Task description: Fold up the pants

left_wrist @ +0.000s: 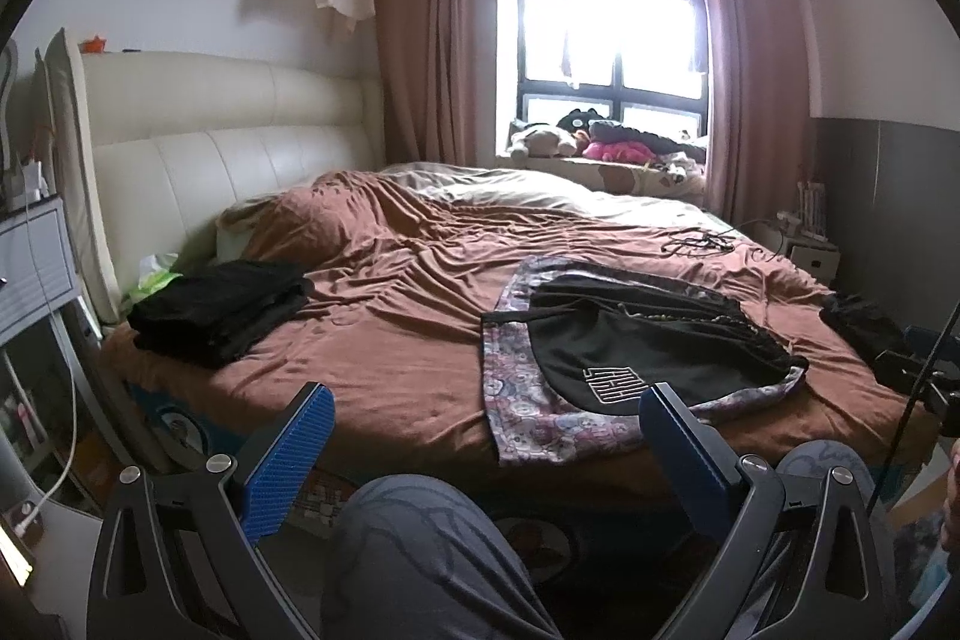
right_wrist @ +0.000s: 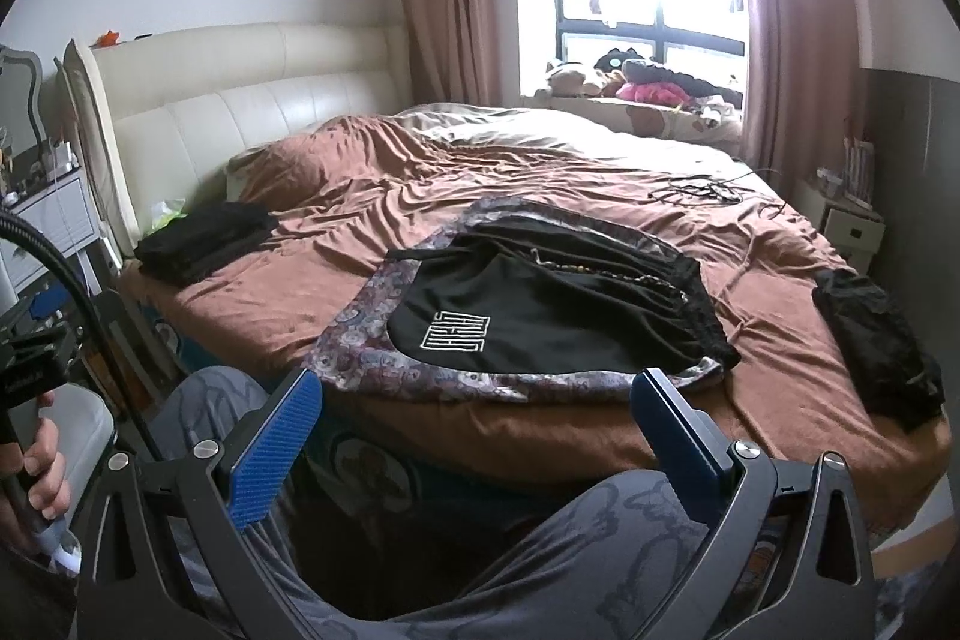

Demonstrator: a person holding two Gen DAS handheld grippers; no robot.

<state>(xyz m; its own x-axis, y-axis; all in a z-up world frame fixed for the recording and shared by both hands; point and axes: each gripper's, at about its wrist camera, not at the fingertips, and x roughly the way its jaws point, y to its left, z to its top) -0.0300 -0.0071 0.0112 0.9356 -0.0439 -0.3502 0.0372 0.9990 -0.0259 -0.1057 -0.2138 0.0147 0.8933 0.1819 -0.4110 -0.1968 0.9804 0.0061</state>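
Pants (right_wrist: 540, 316) sit bunched on the rumpled bed (right_wrist: 300, 316), so a sloppy grab probably snags the bedspread too. Left gripper (left_wrist: 486, 415) and right gripper (right_wrist: 480, 403) both hang wide open, holding nothing.

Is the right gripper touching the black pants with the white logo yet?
Apart. The right wrist view shows the right gripper open and held short of the bed's edge, with the black pants lying beyond its fingertips.

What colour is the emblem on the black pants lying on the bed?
White, an outlined maze-like emblem on the black pants; clearest in the right wrist view.
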